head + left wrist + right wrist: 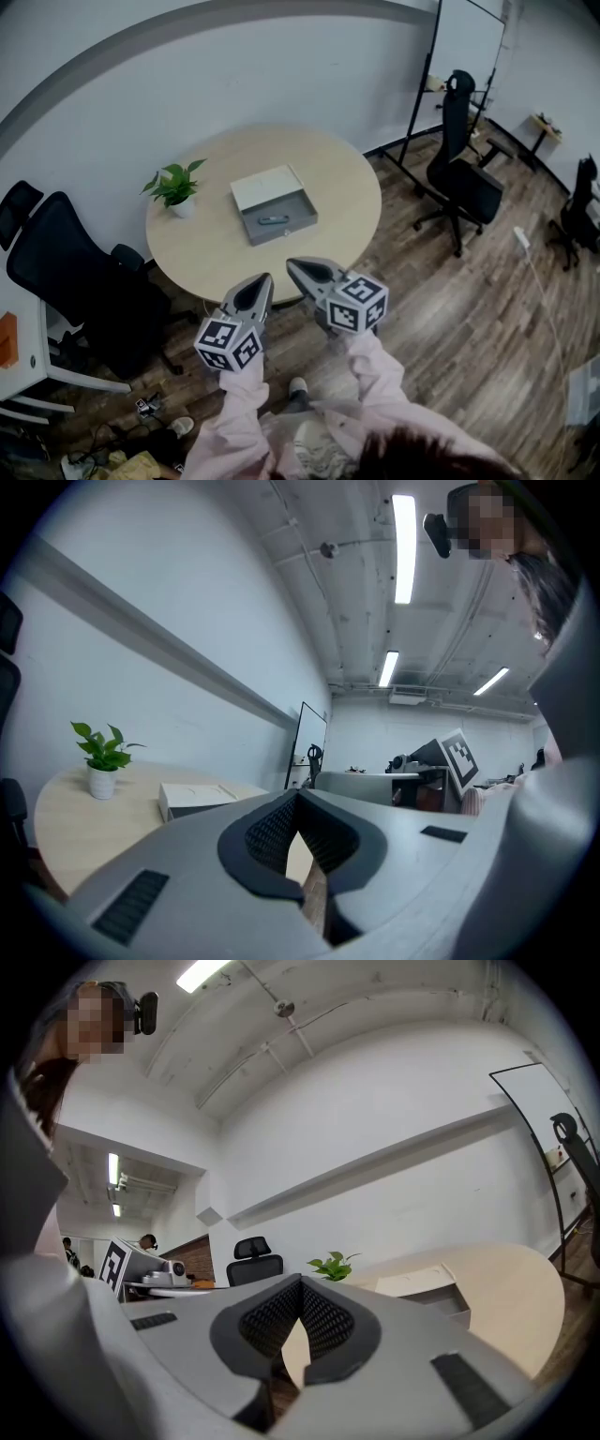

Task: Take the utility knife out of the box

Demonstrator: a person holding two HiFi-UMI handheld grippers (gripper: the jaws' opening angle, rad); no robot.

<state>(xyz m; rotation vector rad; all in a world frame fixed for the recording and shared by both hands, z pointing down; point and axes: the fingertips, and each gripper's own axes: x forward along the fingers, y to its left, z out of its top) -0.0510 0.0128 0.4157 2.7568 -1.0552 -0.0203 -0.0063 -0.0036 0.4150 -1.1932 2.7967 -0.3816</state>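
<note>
Ahead we list: table (pixel 328 178), box (pixel 265 187) with knife (pixel 273 220), plant (pixel 175 186), chair (pixel 66 272), wood floor (pixel 469 319); left gripper (pixel 266 278), right gripper (pixel 290 263) closed, empty.

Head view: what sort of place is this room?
Probably an office meeting area: a round table, a black swivel office chair nearby, and a whiteboard on a stand by the wall.

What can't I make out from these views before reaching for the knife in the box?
- Utility knife: head view, too small to tell blade or handle end.
- Box interior: both gripper views, hidden by its own walls.
- Table near edge: head view, partly behind left gripper and right gripper.
</note>
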